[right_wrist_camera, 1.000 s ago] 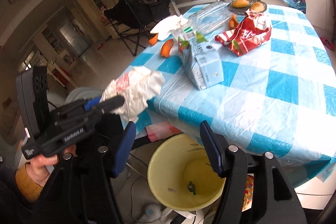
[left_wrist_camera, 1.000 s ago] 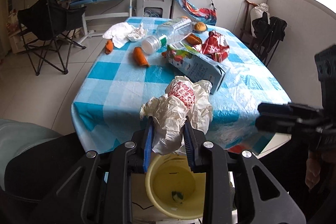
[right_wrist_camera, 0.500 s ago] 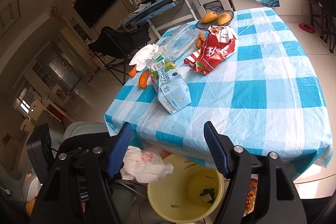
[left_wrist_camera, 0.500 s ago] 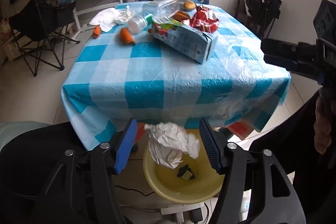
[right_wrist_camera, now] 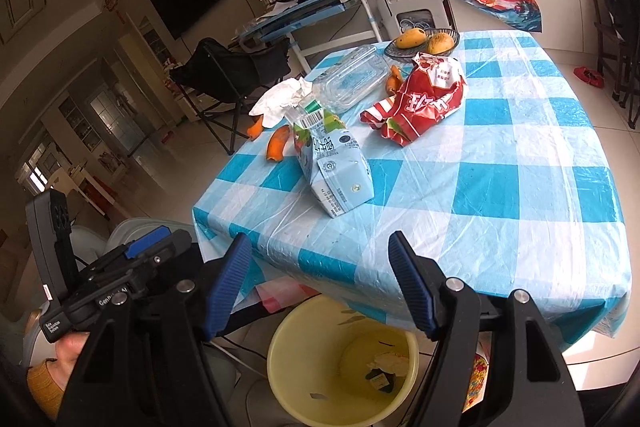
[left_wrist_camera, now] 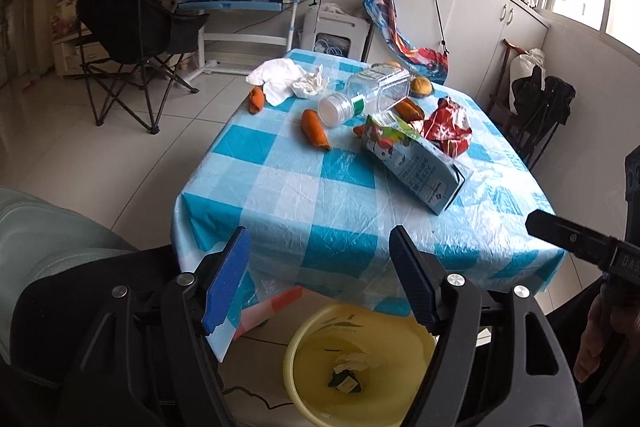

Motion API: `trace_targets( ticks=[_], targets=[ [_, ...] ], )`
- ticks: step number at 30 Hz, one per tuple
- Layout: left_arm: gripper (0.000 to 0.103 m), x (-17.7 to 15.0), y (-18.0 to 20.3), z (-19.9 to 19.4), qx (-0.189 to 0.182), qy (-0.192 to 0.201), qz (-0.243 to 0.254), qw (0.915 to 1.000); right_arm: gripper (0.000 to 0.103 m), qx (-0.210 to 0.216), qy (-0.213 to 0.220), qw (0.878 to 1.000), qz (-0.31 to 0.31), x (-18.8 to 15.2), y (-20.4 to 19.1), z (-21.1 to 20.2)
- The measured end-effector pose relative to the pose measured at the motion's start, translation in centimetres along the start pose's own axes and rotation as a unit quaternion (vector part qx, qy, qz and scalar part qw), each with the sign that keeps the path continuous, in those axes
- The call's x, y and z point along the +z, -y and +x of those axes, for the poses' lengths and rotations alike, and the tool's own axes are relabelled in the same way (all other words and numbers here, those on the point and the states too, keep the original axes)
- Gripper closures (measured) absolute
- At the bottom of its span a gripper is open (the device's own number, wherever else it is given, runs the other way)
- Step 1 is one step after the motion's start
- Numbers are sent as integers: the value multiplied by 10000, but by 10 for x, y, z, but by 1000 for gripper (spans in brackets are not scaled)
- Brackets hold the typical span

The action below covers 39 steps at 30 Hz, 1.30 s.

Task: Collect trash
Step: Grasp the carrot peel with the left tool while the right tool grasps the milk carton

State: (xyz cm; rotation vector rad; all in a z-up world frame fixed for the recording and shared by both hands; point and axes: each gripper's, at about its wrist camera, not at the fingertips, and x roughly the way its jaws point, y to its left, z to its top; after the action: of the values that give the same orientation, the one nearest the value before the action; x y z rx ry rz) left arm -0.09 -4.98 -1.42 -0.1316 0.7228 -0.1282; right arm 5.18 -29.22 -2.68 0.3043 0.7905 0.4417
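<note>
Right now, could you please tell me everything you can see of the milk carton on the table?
The milk carton is a tall, light-blue paperboard box with printed text, a barcode and green-and-red artwork near its opened, crumpled top. It lies on its side on the checked tablecloth, base toward the near edge, top toward the clear plastic bottle. An orange peel lies beside it and the red snack bag just behind. Neither gripper touches it.
</note>
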Motion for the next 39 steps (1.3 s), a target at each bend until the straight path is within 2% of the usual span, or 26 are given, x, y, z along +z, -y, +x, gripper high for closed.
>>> trace_targets(
  ticks=[7,12,21,33,37,39],
  targets=[
    [34,23,-5,15,120,91,-164,9998,32,-44,18,9998,-179,10,-7,8],
    [34,41,-8,35,159,74,-342,9993,32,-59,-120,9990,-418,20,-13,21],
    [34,72,-4,92,274,-125,-373,9989,32,-149,-497,9960,-721,52,-10,61],
    [35,96,3,164,598,-541,-462,9957,32,-171,-639,9943,-835,49,-2,97],
    [45,98,4,179,657,-685,-362,9948,32,-152,-699,9943,-787,54,4,104],
    [56,99,8,183,705,-687,-257,9948,35,-159,-739,9940,-795,56,6,107]
  ],
)
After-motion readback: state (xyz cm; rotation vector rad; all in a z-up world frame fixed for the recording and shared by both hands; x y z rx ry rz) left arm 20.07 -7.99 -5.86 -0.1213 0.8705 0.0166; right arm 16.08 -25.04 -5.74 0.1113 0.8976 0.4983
